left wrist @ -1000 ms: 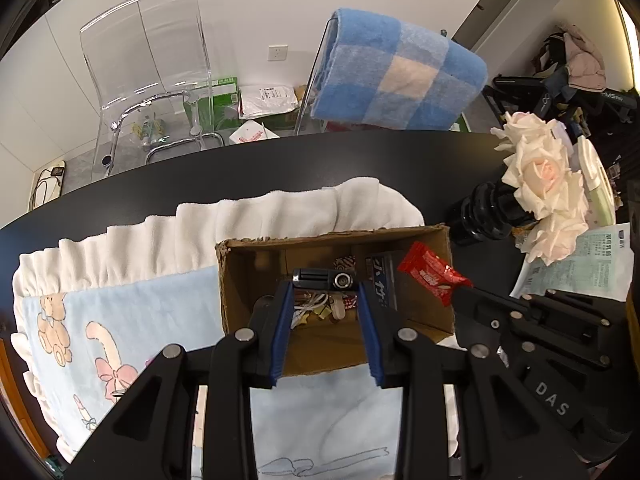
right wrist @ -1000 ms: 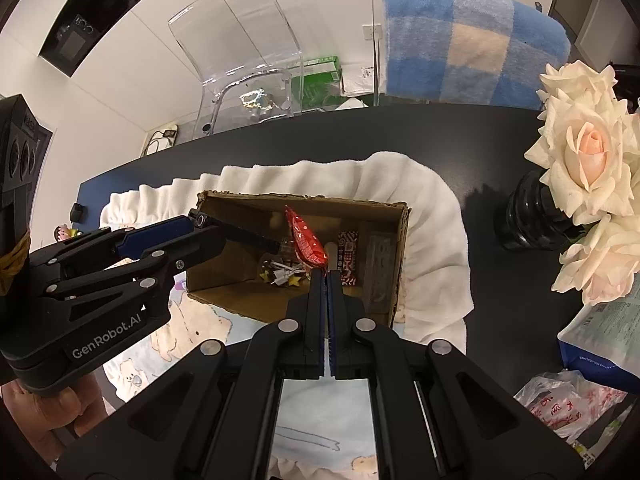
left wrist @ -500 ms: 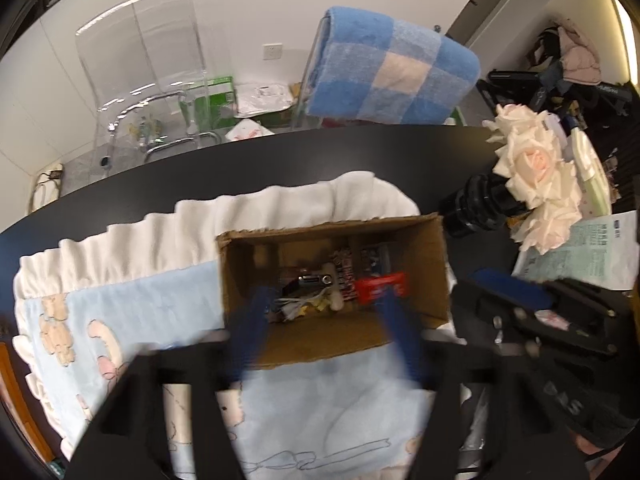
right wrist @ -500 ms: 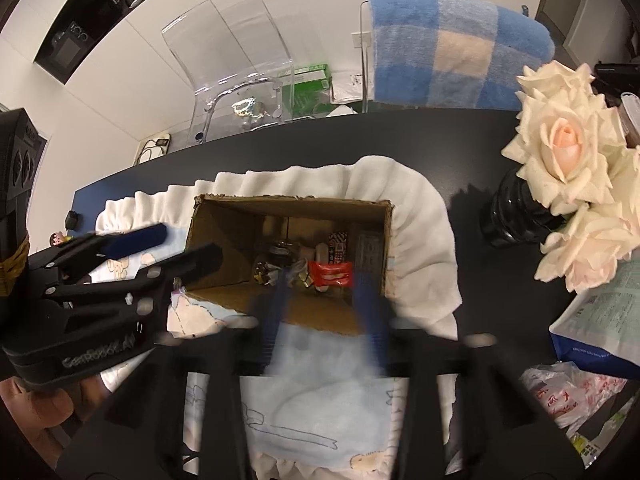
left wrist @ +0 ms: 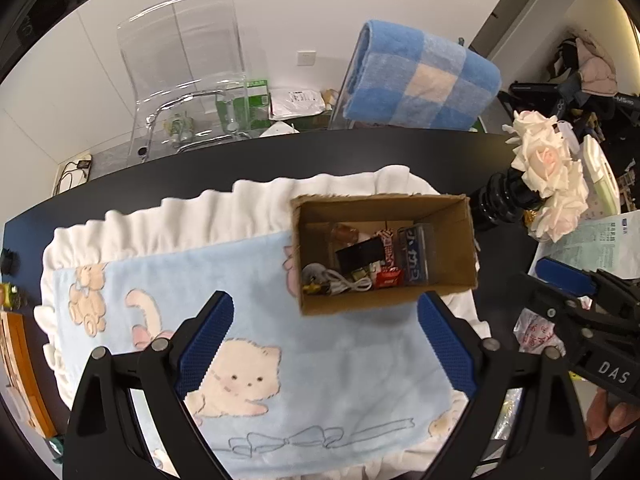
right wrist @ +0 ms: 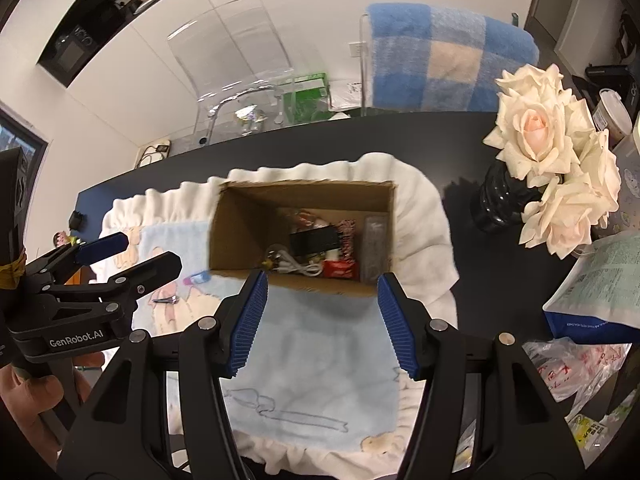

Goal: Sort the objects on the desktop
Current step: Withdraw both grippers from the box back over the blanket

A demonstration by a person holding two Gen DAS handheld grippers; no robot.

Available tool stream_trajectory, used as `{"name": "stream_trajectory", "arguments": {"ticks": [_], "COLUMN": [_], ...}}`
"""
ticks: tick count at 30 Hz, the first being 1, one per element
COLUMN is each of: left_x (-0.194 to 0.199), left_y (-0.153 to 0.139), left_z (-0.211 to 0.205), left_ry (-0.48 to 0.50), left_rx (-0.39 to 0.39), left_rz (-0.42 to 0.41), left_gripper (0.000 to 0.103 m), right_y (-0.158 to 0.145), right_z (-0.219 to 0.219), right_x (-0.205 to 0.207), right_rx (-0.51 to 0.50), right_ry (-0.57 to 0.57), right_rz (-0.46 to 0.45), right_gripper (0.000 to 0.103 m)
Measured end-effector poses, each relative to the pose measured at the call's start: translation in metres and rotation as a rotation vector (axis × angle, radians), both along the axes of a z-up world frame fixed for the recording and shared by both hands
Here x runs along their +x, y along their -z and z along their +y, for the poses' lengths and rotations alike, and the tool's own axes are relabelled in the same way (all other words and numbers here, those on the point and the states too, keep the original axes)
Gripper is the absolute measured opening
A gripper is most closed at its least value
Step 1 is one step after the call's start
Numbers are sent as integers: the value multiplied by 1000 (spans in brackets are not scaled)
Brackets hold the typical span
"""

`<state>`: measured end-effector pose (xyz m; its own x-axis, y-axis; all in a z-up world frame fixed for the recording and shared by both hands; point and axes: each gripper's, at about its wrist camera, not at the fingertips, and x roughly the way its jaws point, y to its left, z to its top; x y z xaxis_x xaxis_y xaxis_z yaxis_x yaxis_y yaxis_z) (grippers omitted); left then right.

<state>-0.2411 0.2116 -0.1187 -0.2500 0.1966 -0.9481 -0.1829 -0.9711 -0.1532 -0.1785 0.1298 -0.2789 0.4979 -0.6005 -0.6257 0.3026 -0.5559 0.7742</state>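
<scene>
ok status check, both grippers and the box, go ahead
Left gripper open, empty. Right gripper open, empty. Red snack packet lies in the cardboard box with a white cable and other small items. Nothing blocking the box.

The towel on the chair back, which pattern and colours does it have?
The towel has a check of blue, light blue and cream squares, clearest in the right wrist view.

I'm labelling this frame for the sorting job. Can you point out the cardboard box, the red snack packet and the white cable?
cardboard box [left wrist: 360,304], left wrist view, on its near outer wall.
red snack packet [left wrist: 389,278], left wrist view, on its red face.
white cable [right wrist: 298,268], right wrist view, on the coiled cord.
</scene>
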Motion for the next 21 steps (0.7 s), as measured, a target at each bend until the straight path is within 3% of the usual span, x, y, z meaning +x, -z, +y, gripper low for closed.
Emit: {"name": "stream_trajectory", "arguments": {"ticks": [2, 7, 14, 17, 21], "left_x": [9, 35, 78, 95, 115], "left_y": [-6, -23, -32, -34, -28], "left_z": [-10, -38, -93, -118, -151], "left_ry": [-7, -36, -86, -105, -125], "left_rx": [8, 10, -7, -12, -26], "left_rz": [3, 22, 20, 23, 2], "left_gripper": [93, 93, 93, 93, 93], "right_y": [-12, -43, -89, -105, -121], "right_z": [0, 2, 0, -2, -5], "right_x": [5, 17, 50, 66, 87], "right_rx": [-8, -29, -52, -51, -25], "right_ry": [-2, -9, -36, -56, -88], "right_rz": [7, 26, 39, 57, 71], "right_gripper": [61, 80, 89, 102, 103]}}
